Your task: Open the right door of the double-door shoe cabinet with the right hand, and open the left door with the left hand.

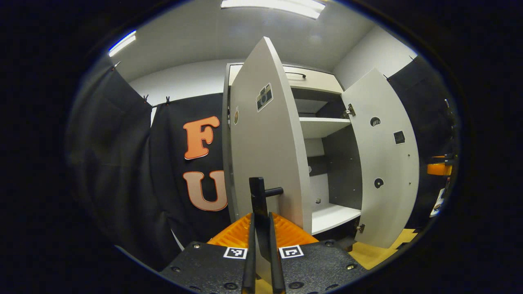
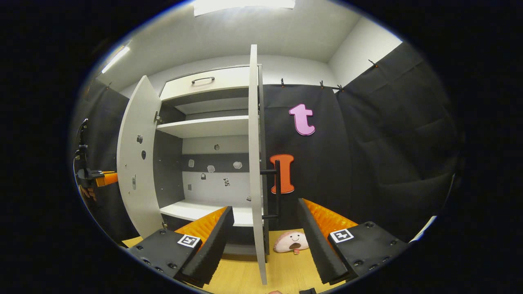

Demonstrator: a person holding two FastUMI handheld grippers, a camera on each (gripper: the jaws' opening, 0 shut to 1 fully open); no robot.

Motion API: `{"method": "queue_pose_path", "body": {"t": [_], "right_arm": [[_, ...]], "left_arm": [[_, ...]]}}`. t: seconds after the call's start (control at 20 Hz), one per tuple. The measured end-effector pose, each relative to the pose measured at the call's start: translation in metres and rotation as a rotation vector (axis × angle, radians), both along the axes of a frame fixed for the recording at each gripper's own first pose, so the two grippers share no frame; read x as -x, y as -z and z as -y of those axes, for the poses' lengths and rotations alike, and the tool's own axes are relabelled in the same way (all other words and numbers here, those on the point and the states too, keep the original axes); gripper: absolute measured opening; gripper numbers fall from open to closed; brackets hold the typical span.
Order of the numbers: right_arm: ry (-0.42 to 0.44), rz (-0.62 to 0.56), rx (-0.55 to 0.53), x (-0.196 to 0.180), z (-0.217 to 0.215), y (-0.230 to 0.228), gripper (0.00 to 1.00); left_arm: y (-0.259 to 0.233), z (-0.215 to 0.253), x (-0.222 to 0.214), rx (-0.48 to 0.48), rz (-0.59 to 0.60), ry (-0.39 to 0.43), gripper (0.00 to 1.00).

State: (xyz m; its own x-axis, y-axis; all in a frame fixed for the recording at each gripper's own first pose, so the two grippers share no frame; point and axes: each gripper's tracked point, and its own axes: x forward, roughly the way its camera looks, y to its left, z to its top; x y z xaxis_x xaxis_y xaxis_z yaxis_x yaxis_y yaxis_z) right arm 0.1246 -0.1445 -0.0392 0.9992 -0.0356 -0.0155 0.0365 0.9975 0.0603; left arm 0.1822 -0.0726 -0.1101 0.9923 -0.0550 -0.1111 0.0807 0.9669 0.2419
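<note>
Left gripper [image 1: 261, 245]: my jaws were clamped on the left door's upright handle [image 1: 258, 196], dead ahead | right gripper [image 2: 265, 241]: jaws wide, straddling the right door [image 2: 254, 163] edge-on, its handle [image 2: 277, 190] just beyond | both doors swung open.

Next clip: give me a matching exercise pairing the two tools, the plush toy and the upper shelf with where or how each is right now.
Things:
1. left tool
2. right tool
3. plush toy
4. upper shelf

States:
A. lying on the wooden floor
B. open, fingers either side of the right door's edge
C. inside the cabinet, bare
D. shut on the left door's handle

Pairs: 1-D, 2-B, 3-A, 4-C
</note>
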Motion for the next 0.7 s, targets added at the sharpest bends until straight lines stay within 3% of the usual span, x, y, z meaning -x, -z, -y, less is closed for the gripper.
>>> {"method": "queue_pose_path", "body": {"t": [0.05, 0.2, 0.25, 0.3, 0.4, 0.7], "right_arm": [[0.003, 0.000, 0.004, 0.001, 0.000, 0.000, 1.00], [0.012, 0.000, -0.002, 0.003, -0.004, 0.000, 0.93], [0.014, 0.001, -0.008, 0.003, -0.006, 0.000, 0.93], [0.017, -0.001, -0.015, 0.002, -0.008, -0.001, 0.99], [0.021, -0.004, -0.024, 0.004, -0.013, -0.001, 0.99], [0.049, -0.027, -0.020, 0.010, -0.019, 0.001, 0.99]], "left_arm": [[-0.002, -0.005, -0.001, 0.006, 0.006, -0.007, 0.14], [-0.005, -0.019, -0.001, -0.005, 0.022, -0.047, 0.13], [-0.007, -0.028, -0.001, -0.017, 0.028, -0.068, 0.13], [-0.008, -0.036, 0.000, -0.027, 0.033, -0.080, 0.12], [-0.011, -0.044, 0.000, -0.022, 0.043, -0.092, 0.05], [-0.006, -0.033, 0.000, 0.059, 0.025, 0.028, 0.05]]}}
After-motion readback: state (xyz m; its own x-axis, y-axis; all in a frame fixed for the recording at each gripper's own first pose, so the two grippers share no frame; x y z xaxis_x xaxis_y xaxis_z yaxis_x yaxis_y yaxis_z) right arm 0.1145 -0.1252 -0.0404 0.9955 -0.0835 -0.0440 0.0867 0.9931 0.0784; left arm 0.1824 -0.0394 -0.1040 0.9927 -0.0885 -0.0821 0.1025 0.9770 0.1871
